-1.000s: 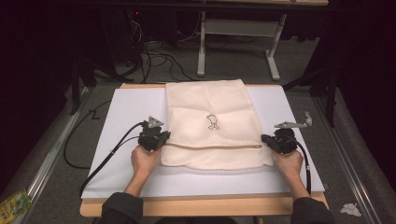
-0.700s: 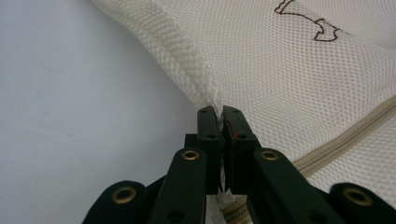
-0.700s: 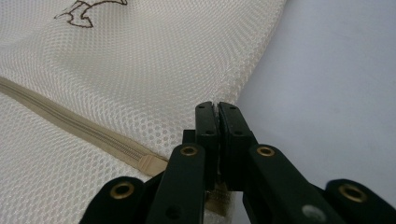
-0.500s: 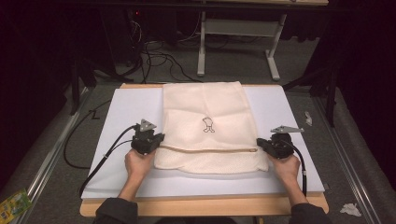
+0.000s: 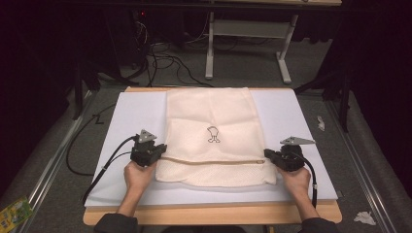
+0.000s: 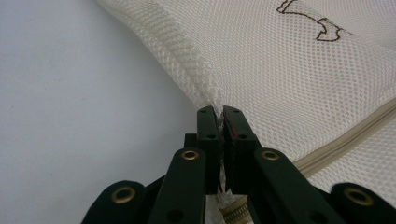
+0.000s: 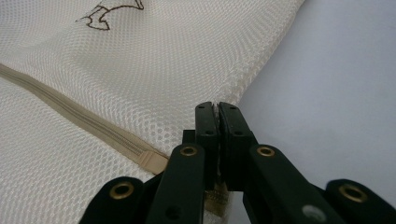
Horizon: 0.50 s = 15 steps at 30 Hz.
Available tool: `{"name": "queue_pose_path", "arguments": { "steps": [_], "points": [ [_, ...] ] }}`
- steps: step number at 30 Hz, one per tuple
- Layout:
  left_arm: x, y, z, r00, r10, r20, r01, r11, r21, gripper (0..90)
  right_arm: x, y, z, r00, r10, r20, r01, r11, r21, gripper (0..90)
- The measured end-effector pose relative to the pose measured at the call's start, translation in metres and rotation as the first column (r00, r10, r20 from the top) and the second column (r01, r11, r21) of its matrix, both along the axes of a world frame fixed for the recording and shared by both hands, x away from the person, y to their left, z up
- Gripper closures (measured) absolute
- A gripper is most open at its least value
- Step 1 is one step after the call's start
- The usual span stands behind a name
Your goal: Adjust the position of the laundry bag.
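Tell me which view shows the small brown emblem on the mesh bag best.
The high view: the whole emblem sits uncut at the middle of the mesh bag. The left gripper view catches part of it at the top edge; the right gripper view crops it too.

right gripper [image 7: 218,109] clamped on mesh bag [image 7: 140,70] edge, zipper [image 7: 79,119]

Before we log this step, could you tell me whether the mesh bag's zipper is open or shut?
Shut, it seems: the zipper runs as one unbroken tan line across the mesh bag, no gap showing.

Mesh bag [image 5: 214,141] flat on mat [image 5: 126,116] ctr, left tool [image 5: 156,154] at bag's left edge, right tool [image 5: 268,156] at right edge
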State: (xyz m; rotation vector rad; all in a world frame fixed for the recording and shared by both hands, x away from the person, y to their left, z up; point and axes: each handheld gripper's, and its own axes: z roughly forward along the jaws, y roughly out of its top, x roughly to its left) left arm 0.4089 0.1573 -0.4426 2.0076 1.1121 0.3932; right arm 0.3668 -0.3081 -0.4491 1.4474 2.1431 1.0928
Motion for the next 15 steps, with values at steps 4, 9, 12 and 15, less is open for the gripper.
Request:
{"name": "queue_pose_path", "arguments": {
  "steps": [4, 9, 12, 15],
  "points": [
    [-0.003, 0.004, -0.004, 0.9997, -0.014, -0.019, 0.014, 0.9997, -0.018, 86.4, -0.006, 0.005, 0.0, 0.9999, 0.006, 0.011, -0.005, 0.9995, -0.031, 88.5],
    [-0.008, 0.01, -0.005, 0.9998, -0.01, -0.018, 0.01, 0.9998, -0.015, 86.3, -0.013, 0.011, 0.001, 0.9993, 0.028, 0.024, -0.027, 0.9989, -0.038, 88.4],
    [-0.011, 0.013, -0.006, 0.9998, -0.007, -0.018, 0.007, 0.9999, -0.014, 86.3, -0.015, 0.013, 0.0, 0.9993, 0.029, 0.025, -0.028, 0.9991, -0.031, 88.3],
    [-0.012, 0.018, -0.008, 0.9996, -0.006, -0.027, 0.005, 0.9995, -0.031, 86.0, -0.019, 0.015, -0.002, 0.9991, 0.034, 0.025, -0.034, 0.9992, -0.022, 88.3]
  ]
}}
